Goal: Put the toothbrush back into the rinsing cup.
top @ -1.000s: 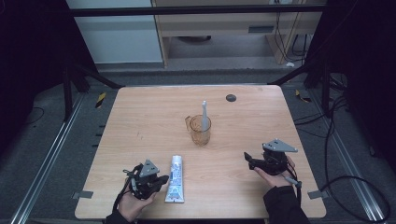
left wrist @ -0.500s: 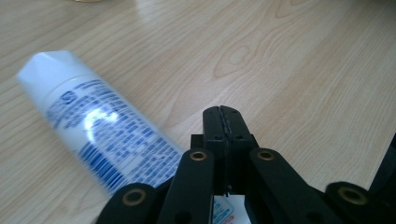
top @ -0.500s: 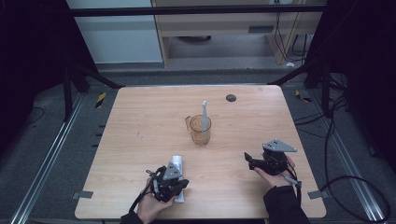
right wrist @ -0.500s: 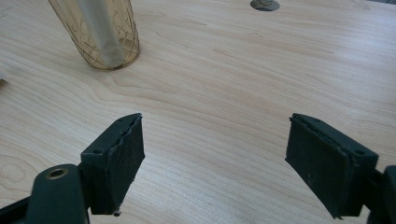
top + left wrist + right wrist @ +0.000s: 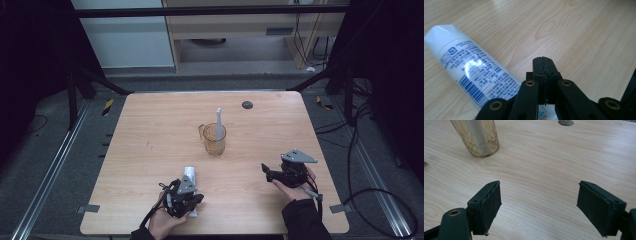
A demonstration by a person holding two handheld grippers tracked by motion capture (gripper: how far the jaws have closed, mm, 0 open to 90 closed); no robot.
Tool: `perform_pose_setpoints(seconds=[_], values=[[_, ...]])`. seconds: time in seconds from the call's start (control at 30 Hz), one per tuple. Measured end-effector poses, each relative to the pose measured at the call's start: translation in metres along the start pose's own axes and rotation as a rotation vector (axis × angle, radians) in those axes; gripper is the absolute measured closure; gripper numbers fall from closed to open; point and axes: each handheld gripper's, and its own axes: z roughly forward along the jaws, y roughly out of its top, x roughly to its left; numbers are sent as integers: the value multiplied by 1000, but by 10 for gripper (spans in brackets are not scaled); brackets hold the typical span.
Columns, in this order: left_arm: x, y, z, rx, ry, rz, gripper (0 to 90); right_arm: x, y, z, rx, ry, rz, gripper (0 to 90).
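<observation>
The left hand-held gripper [image 5: 543,65], jaws pressed together and empty, hovers over the white printed plastic tube [image 5: 471,72] on the light wooden desk [image 5: 150,130]; the right hand-held gripper [image 5: 539,202] gapes wide, holding nothing.

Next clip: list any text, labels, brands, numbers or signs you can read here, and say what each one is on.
No text here can be read well enough to quote.
White tube: dense blue print, a small boxed symbol and a blue barcode, all too small and blurred to read.
Amber glass cup: engraved line pattern, no lettering.
Wooden table: no markings or signs.
</observation>
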Motion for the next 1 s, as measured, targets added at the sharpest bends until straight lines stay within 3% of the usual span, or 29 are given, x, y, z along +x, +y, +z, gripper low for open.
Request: perform_pose_setpoints(seconds=[0.1,0.23,0.3,0.47,0.63,1.0], values=[[14,-11,-23,-9,39,-19,899,-1,0,0,-1,-4,-5,192],[23,-23,-38,-3,67,-43,899,-2,0,0,-1,-5,-2,192],[28,-32,-44,30,90,-41,900,-1,0,0,1,-6,-4,193],[29,-38,-34,91,81,-42,900,-1,0,0,1,-6,-5,193],[24,-37,-27,112,65,-22,900,-1,0,-1,-3,-7,-7,193],[13,-27,-12,88,16,11,900,-1,0,0,-1,-6,-8,193]])
